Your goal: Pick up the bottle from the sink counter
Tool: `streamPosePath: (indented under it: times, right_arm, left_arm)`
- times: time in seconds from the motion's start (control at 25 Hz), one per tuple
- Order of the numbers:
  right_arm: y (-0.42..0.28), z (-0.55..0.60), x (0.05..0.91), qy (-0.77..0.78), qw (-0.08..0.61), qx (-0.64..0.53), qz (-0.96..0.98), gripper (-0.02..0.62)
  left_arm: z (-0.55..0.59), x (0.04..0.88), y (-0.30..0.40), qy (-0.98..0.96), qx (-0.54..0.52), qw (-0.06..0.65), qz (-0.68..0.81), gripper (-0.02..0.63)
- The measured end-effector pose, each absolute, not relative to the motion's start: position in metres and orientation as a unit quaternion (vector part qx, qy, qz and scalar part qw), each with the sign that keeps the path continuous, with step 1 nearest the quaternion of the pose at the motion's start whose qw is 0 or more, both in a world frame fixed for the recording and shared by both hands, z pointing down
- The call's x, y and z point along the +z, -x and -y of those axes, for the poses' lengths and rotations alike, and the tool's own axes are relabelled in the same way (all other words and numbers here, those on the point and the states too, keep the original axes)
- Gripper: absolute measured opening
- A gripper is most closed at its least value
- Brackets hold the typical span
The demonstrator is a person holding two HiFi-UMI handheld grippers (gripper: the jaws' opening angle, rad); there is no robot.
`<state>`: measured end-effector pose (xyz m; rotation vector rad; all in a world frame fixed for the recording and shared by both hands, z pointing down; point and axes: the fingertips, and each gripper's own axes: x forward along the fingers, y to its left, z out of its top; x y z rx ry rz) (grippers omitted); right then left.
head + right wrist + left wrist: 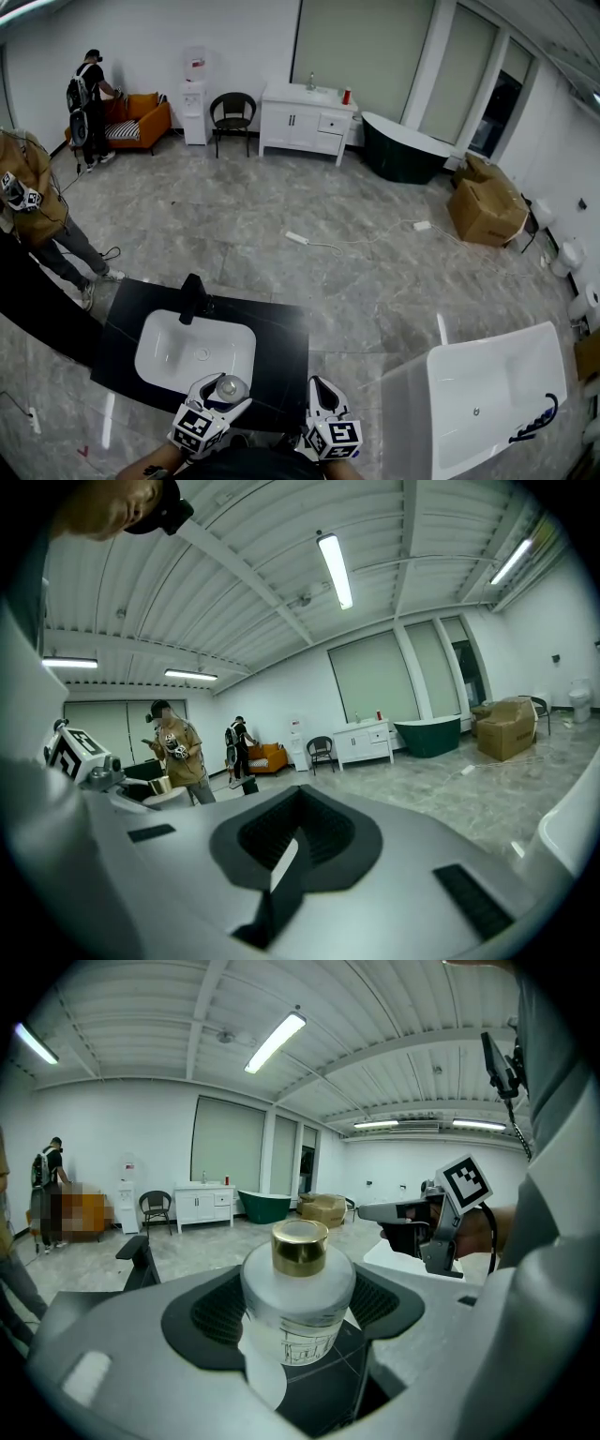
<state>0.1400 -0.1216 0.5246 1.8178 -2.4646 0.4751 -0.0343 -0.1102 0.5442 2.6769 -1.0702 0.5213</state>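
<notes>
The left gripper (221, 396) is squeezing the frosted gold-capped bottle (298, 1290) over the near edge of the black sink counter (282, 345), while the right gripper (296, 842) is sitting pinched together, empty, just beside it.

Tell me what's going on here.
A person stands at a black sink counter with a white basin, a gripper in each hand. The left gripper has its jaws closed on a frosted glass bottle with a gold cap and holds it upright over the counter's near edge. The right gripper hangs beside it, jaws together and empty. Whether the bottle has cleared the counter is hard to tell.
</notes>
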Motion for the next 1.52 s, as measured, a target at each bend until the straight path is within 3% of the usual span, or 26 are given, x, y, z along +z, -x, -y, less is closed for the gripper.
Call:
streamPosePath:
  times: [1.52]
  right_arm:
    - [-0.1, 0.126, 0.518, -0.545, 0.027, 0.146, 0.825, -0.005]
  left_arm:
    - [0.1, 0.543, 0.058, -0.899, 0.162, 0.105, 0.392, 0.334]
